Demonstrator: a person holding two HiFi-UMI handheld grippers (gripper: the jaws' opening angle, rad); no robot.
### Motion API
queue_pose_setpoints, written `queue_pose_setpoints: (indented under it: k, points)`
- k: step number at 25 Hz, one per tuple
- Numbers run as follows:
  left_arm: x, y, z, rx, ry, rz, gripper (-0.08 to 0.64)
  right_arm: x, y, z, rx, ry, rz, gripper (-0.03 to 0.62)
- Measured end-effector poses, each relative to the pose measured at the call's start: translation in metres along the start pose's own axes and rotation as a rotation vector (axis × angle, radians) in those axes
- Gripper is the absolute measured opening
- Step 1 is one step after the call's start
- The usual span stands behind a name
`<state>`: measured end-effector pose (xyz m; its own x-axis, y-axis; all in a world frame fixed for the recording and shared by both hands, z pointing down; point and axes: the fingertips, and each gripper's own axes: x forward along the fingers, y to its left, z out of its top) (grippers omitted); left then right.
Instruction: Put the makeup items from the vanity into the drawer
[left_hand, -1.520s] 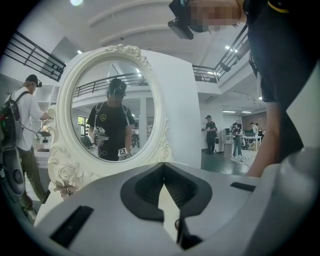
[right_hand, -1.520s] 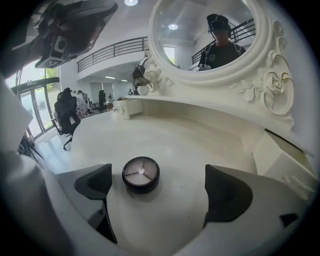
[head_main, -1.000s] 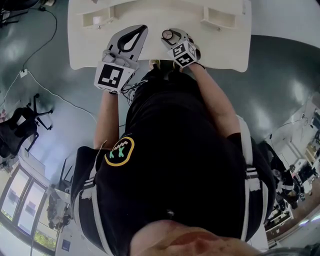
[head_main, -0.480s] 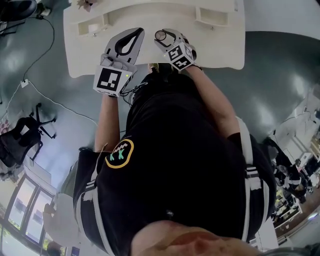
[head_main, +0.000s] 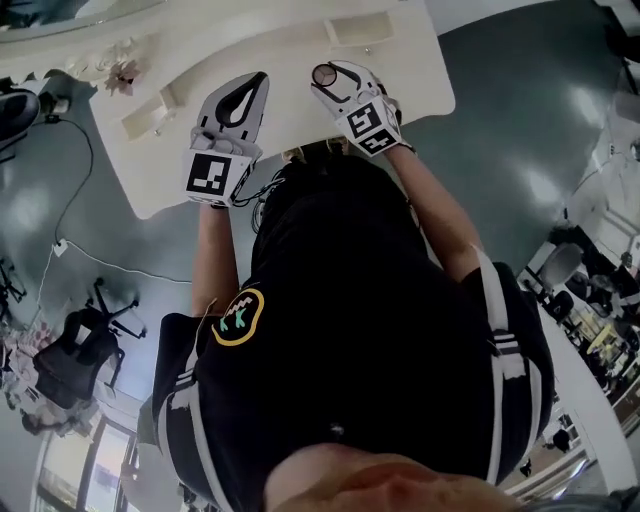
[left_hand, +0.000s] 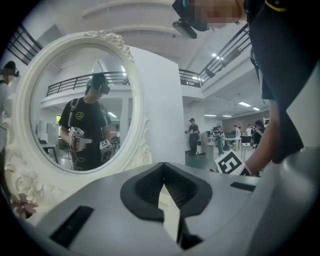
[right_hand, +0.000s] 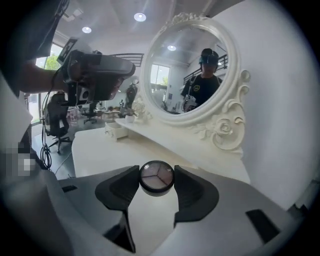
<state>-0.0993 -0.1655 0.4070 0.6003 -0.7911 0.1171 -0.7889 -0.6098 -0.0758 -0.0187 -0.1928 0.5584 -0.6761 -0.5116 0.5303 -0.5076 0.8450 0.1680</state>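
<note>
Cream-white tabletop (head_main: 290, 45) of a vanity fills the upper part of the head view, with glossy grey floor (head_main: 520, 180) all around it. Nearest the camera, the person's black shirt (head_main: 360, 330) takes up the lower centre, and both bare forearms reach up toward the tabletop's near edge.

At upper centre, the right gripper (head_main: 327, 76) has its jaws partly apart and closed on a round eyeshadow compact (right_hand: 156, 176). In the right gripper view the black-rimmed compact sits between the two dark pads, touching both, held up off the tabletop, and its clear top shows three pinkish-brown shades.

Just to its left in the head view, the left gripper (head_main: 256, 82) hovers above the tabletop. The left gripper view shows its jaws pressed together at the tips with nothing between them.

Farther back, a small drawer unit (head_main: 357, 28) stands near the top edge of the head view, above the right gripper. A second drawer unit (head_main: 150, 110) sits toward the upper left, near a small pinkish flower ornament (head_main: 122, 72).

Behind these, an oval mirror (right_hand: 187, 70) in an ornate white frame with a carved rose (right_hand: 225, 127) stands at the back of the tabletop and reflects the person holding both grippers.

An office chair (head_main: 85, 340) stands on the floor at the lower left.
</note>
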Motion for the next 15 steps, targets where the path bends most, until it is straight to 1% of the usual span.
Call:
queue_pose_setpoints:
  k: [2, 4, 7, 11, 13, 15]
  points:
    - [0.020, -0.009, 0.006, 0.008, -0.017, -0.049, 0.018, -0.020, -0.024, -0.013, 0.030, 0.015, -0.059, 0.239]
    - [0.039, -0.017, 0.012, 0.019, -0.036, -0.095, 0.018, -0.039, -0.046, -0.023, 0.041, 0.036, -0.117, 0.239]
    - [0.058, -0.031, 0.025, 0.013, -0.051, -0.143, 0.018, -0.058, -0.069, -0.032, 0.054, 0.059, -0.178, 0.239]
    - [0.066, -0.041, 0.031, 0.011, -0.048, -0.167, 0.018, -0.065, -0.085, -0.028, 0.058, 0.050, -0.205, 0.239]
    - [0.065, -0.039, 0.035, -0.006, -0.046, -0.159, 0.018, -0.062, -0.096, -0.024, 0.047, 0.052, -0.213, 0.239]
    - [0.063, -0.034, 0.031, 0.009, -0.038, -0.146, 0.018, -0.052, -0.111, -0.020, 0.056, 0.050, -0.225, 0.239]
